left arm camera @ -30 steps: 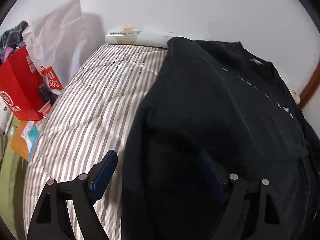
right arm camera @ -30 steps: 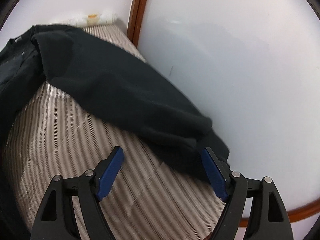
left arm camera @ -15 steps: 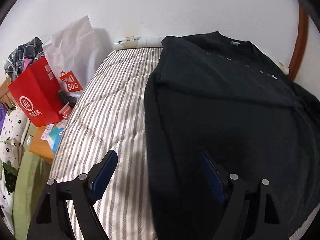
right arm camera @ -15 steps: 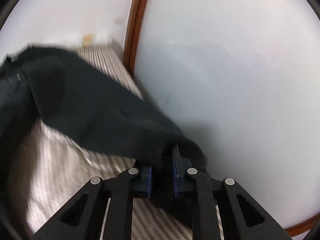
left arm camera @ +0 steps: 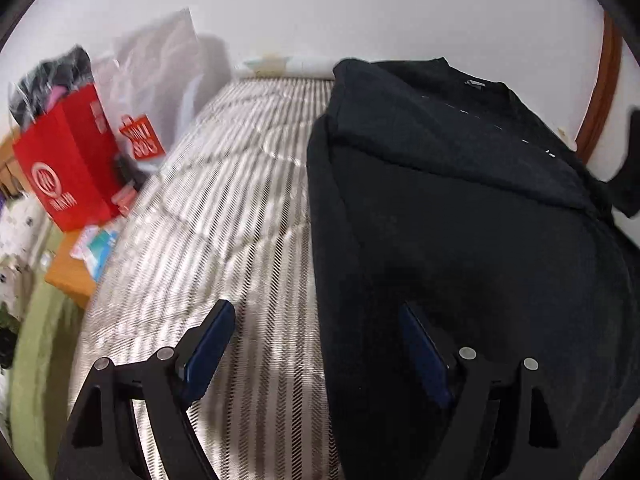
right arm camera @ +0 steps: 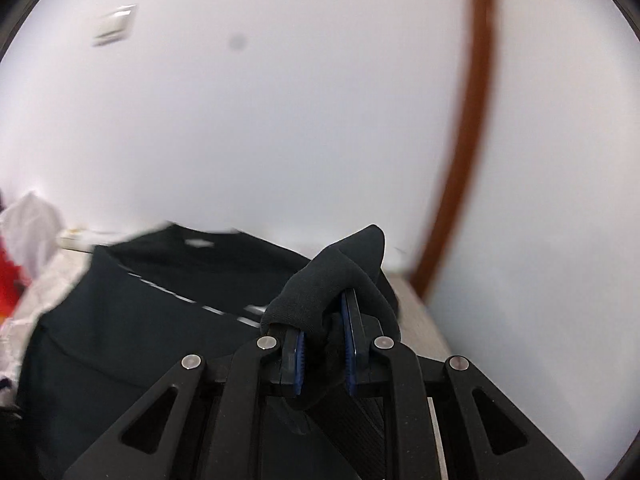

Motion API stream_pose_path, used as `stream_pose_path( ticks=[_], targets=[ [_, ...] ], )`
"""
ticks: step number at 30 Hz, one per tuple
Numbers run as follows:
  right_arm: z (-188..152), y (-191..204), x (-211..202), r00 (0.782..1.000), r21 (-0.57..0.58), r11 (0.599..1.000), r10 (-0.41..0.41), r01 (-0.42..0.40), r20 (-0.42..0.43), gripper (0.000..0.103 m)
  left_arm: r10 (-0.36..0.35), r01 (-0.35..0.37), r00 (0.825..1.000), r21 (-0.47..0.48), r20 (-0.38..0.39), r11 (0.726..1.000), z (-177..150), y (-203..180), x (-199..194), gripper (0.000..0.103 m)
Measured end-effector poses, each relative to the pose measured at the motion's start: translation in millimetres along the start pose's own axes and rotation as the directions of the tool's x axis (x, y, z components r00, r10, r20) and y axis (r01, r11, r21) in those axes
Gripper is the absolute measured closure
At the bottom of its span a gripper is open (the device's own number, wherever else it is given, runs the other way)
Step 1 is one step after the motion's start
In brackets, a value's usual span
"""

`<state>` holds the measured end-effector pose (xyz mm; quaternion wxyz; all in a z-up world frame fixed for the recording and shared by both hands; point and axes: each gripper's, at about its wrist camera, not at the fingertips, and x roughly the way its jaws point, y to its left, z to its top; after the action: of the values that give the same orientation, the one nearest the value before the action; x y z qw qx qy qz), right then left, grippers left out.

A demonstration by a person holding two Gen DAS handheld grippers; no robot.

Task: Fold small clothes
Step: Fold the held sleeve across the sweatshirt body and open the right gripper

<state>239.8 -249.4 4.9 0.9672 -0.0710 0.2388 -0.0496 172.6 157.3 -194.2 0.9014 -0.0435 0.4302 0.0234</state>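
A black long-sleeved top [left arm camera: 460, 208] lies on the striped mattress [left arm camera: 224, 216], its left sleeve folded over the body. My left gripper [left arm camera: 316, 344] is open and empty above the top's left edge, one finger over the stripes, one over the cloth. My right gripper [right arm camera: 324, 344] is shut on the cuff of the right sleeve [right arm camera: 340, 276] and holds it raised above the top [right arm camera: 140, 320]. The raised sleeve also shows at the right edge of the left wrist view [left arm camera: 628, 168].
A red paper bag [left arm camera: 68, 168] and a white plastic bag [left arm camera: 156, 80] stand left of the mattress by a wooden surface [left arm camera: 68, 276]. White walls lie behind and to the right, with a brown wooden trim [right arm camera: 464, 152].
My right gripper closed on the sleeve cuff, lifted it off the mattress and swung it left over the top. My left gripper pulled back a little and stayed open.
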Motion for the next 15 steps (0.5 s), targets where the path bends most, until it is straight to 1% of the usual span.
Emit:
stream_pose_path(
  ticks=[2,4,5,7,9,11,13,15],
  targets=[
    [13,43,0,0.998,-0.039,0.997,0.061,-0.06,0.021,0.088,-0.007,0.007,1.0,-0.02,0.006,1.0,1,3,0,0.021],
    [18,79,0,0.992,-0.074,0.99,0.12,-0.118,0.025,0.087,0.001,-0.001,1.0,-0.014,0.002,1.0,1,1,1,0.02],
    [18,103,3,0.988,-0.101,0.984,0.153,-0.149,0.025,0.087,0.008,-0.008,1.0,-0.005,-0.003,1.0,1,-1,2,0.019],
    [10,142,15,0.983,-0.153,0.972,0.185,-0.181,0.014,0.086,0.012,-0.012,1.0,0.008,-0.01,1.0,2,-3,3,0.016],
    [1,170,36,0.981,-0.169,0.967,0.19,-0.191,-0.021,0.086,0.012,-0.012,1.0,0.012,-0.012,1.0,2,-4,3,0.014],
    [-14,196,58,0.979,-0.164,0.966,0.188,-0.2,-0.085,0.086,0.013,-0.013,1.0,0.017,-0.016,1.0,1,-5,3,0.012],
    [-23,210,84,0.974,-0.159,0.966,0.186,-0.206,-0.132,0.085,0.013,-0.012,1.0,0.021,-0.019,1.0,2,-6,4,0.011],
    [-34,219,104,0.969,-0.171,0.963,0.181,-0.21,-0.17,0.079,0.007,-0.007,1.0,0.02,-0.02,1.0,2,-6,4,0.01]
  ],
)
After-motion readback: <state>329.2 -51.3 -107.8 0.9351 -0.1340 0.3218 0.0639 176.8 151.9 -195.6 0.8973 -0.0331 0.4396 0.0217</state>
